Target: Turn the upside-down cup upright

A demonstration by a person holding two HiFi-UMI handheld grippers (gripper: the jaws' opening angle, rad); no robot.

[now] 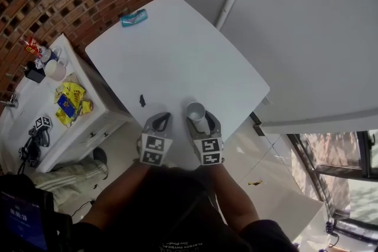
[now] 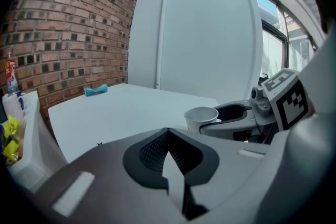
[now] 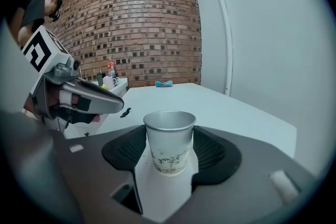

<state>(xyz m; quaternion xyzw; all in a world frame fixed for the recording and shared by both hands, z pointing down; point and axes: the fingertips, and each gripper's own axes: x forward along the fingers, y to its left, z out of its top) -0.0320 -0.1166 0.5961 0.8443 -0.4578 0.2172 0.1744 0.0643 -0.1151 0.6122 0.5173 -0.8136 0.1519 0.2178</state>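
A paper cup with a bamboo print stands upright, mouth up, near the front edge of the white table. My right gripper is shut on it, one pad against each side of its wall. In the left gripper view the cup shows with the right gripper around it. Just left of the cup my left gripper rests shut, with nothing in it.
A teal bow-shaped thing lies at the table's far corner by the brick wall. A small black bit lies left of the grippers. A low white cabinet with yellow packets and a mug stands to the left.
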